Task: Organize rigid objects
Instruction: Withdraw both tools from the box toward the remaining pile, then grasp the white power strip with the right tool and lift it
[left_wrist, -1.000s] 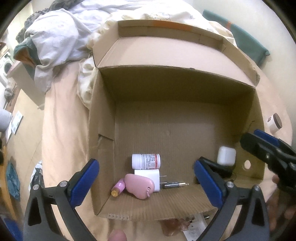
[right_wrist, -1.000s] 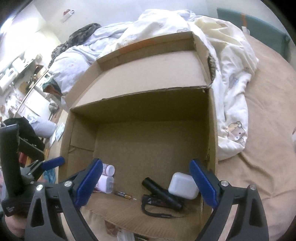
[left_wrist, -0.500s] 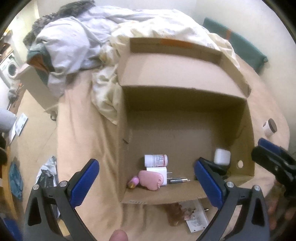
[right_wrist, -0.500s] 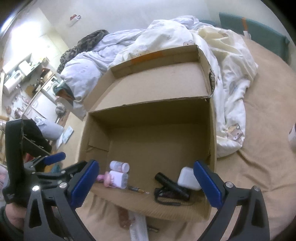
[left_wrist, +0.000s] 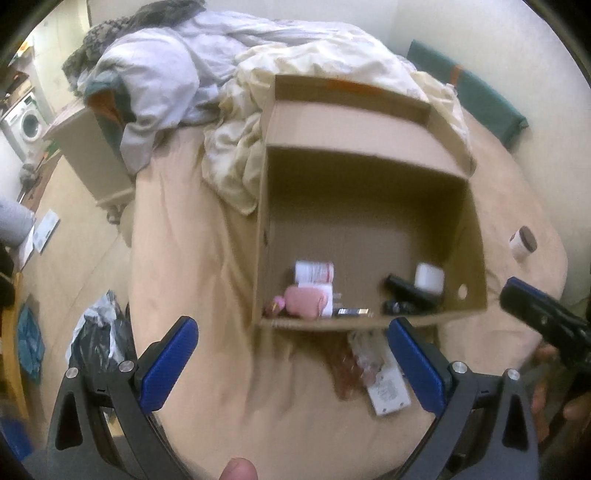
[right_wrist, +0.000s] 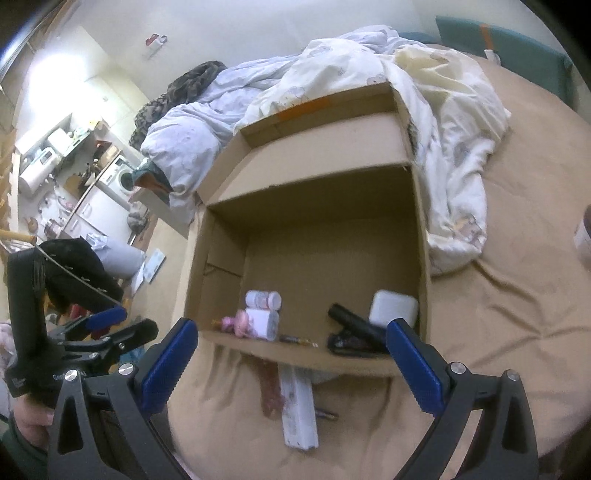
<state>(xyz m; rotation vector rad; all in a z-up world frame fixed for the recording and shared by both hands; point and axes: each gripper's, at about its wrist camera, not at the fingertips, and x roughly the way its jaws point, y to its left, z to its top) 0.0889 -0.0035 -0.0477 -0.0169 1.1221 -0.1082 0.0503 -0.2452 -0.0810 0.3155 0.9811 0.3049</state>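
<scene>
Both tongs stand wide and hold nothing. Left tongs (left_wrist: 291, 363) fill the bottom of the left wrist view, their blue pads apart over the tan bed (left_wrist: 192, 258); right tongs (right_wrist: 291, 363) do the same at the bottom of the right wrist view.

An open box (left_wrist: 476, 266) sits on the bed at the centre of both views, flaps raised. Along its near wall lie a white bottle (left_wrist: 314, 270) with a red label, on its side; just below it a white charger (left_wrist: 325, 299) and a pink pouch (left_wrist: 304, 302), touching; a small dark stick (left_wrist: 352, 312) to their right; a black torch (left_wrist: 410, 288) with a strap; and a white case (left_wrist: 428, 277) in the box's lower right corner, against the torch.

Outside the box, just under its near wall, a white packet (left_wrist: 386, 384) and a blurred reddish thing lie on the bed. In the left view the packet sits between the pads, nearer the right one; in the right view the packet (right_wrist: 299, 410) lies at bottom centre, between the pads. A brown-lidded jar (left_wrist: 522, 242) stands on the bed at the right edge, well apart from the box.

At lower left of the right view, a hand (right_wrist: 31, 421) grips the left tongs' black handle. A fingertip shows at the bottom edge of the left view. Crumpled bedding (right_wrist: 443, 110) lies behind the box.
</scene>
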